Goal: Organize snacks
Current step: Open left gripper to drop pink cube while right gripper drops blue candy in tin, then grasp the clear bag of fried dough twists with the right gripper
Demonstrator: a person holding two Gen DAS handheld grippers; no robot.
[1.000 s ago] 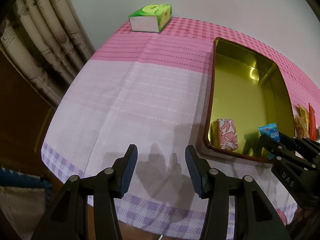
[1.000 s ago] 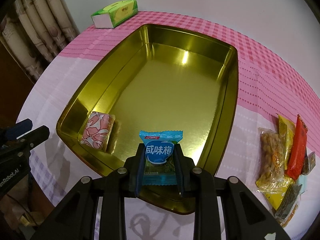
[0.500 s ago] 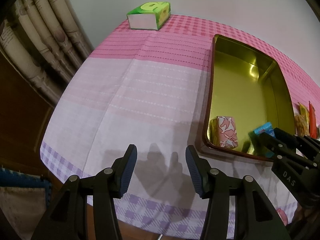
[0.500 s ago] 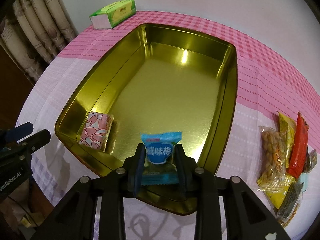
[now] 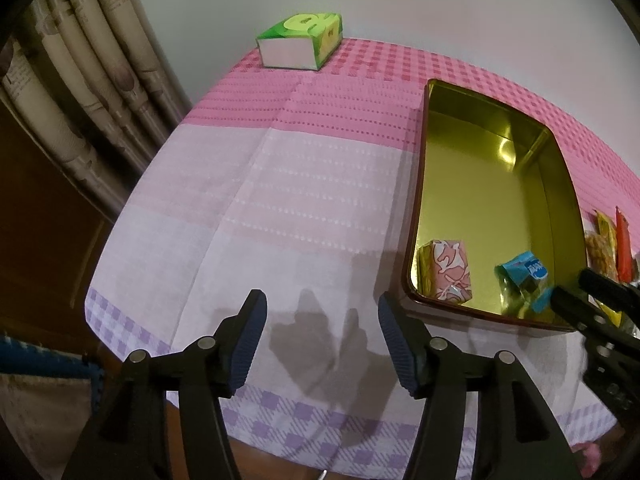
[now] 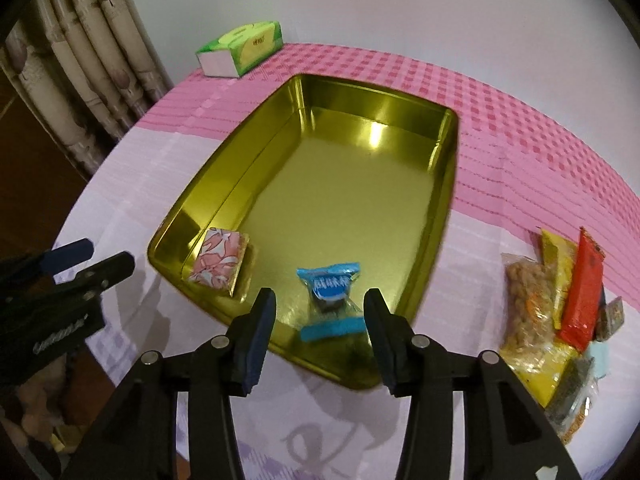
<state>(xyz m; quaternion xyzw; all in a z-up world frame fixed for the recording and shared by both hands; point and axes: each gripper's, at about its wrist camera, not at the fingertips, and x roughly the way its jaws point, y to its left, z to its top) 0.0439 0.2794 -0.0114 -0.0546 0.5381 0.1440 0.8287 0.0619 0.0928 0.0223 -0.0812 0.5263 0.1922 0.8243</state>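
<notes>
A gold tin tray (image 6: 440, 208) (image 5: 560, 184) sits on the pink cloth. In its near end lie a pink flowered packet (image 6: 218, 266) (image 5: 450, 270) and a blue sweet packet (image 6: 330, 300) (image 5: 524, 280). My right gripper (image 6: 320, 312) hangs just above the blue packet; its jaws are opening and the pads stand clear of the packet on both sides. My left gripper (image 5: 320, 328) hovers over bare cloth to the left of the tray; its jaws are opening with nothing between them. A pile of loose snacks (image 6: 560, 300) (image 5: 608, 240) lies right of the tray.
A green tissue box (image 5: 300, 42) (image 6: 240, 48) stands at the far left corner of the table. Curtains (image 5: 60, 92) hang beyond the left edge. The near table edge with its purple check border (image 5: 300, 420) runs just below my left gripper.
My right gripper opened and let go of the blue sweet packet, which now lies on the tray floor; the gripper rose slightly. My left gripper's jaws spread wider, staying where they were.
</notes>
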